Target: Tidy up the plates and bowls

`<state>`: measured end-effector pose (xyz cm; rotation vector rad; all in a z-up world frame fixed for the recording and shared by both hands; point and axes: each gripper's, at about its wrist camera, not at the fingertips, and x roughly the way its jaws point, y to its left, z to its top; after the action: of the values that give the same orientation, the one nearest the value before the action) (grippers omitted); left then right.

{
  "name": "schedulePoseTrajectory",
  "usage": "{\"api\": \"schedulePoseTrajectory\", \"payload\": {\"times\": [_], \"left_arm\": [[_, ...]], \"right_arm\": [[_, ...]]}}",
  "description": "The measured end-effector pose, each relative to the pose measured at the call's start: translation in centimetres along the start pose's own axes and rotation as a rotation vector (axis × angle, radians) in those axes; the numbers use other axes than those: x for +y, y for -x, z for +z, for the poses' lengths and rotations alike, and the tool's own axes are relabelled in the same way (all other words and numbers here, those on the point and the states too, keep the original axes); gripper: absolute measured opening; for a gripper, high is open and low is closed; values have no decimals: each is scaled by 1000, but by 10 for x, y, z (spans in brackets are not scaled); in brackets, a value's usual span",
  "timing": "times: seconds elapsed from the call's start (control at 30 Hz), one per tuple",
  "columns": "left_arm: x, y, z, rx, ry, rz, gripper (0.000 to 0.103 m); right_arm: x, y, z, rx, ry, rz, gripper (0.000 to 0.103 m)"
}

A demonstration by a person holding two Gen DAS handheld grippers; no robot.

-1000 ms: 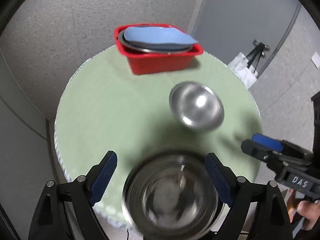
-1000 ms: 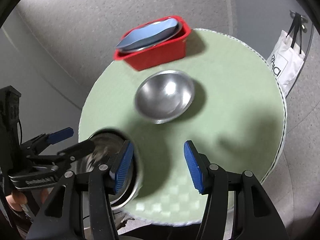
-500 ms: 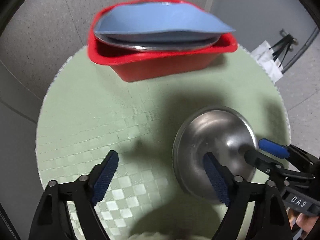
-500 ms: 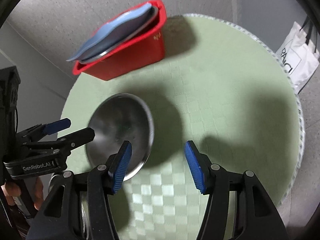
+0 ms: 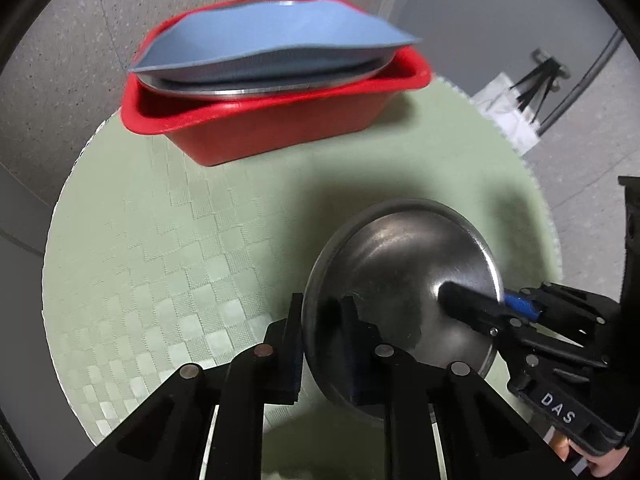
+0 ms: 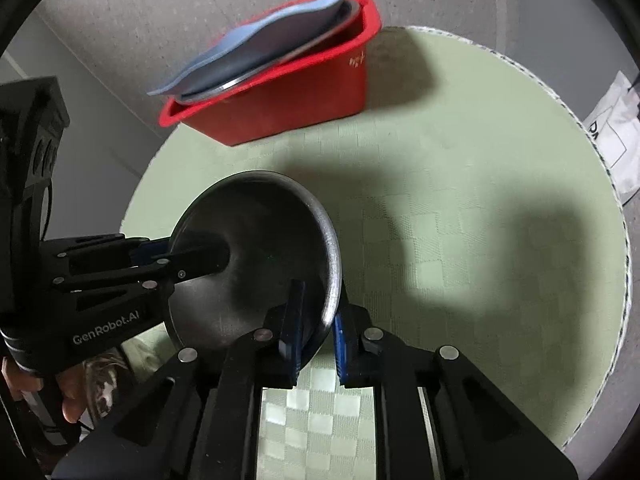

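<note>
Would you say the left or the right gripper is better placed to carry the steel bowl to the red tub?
Neither clearly: left gripper and right gripper each clamp opposite rims of the steel bowl, so a two-handed carry to the red tub looks likeliest.

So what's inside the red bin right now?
In the bin a blue plate lies on a steel plate. Anything under them is covered.

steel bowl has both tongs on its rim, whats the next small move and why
Probably lift the steel bowl straight up, level: the left tongs and right tongs have just closed on opposite rim edges, and it should go toward the red tub.
</note>
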<state>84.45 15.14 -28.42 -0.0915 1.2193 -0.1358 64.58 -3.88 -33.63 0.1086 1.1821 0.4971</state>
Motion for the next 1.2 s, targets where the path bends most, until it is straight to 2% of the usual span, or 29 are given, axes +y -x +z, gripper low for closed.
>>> {"api": "schedulePoseTrajectory", "payload": {"times": [0.13,0.27,0.43,0.73,0.9,1.2], "left_arm": [[0,34,-14,-93,-7,-23,13],[6,73,-41,-179,-15,-37,13],[21,105,-78,-223,-16,-39,13],[58,130,-145,-203,11,-33,13],[61,135,-168,-176,14,-31,14],[57,112,-172,-131,11,-45,15]], "right_arm": [[13,31,-5,-72,5,-8,11],[43,67,-12,-156,42,-41,11],[78,91,-34,-203,64,-42,11],[128,87,-81,-168,82,-39,11],[143,75,-102,-126,85,-53,11],[145,60,-125,-79,78,-107,11]]}}
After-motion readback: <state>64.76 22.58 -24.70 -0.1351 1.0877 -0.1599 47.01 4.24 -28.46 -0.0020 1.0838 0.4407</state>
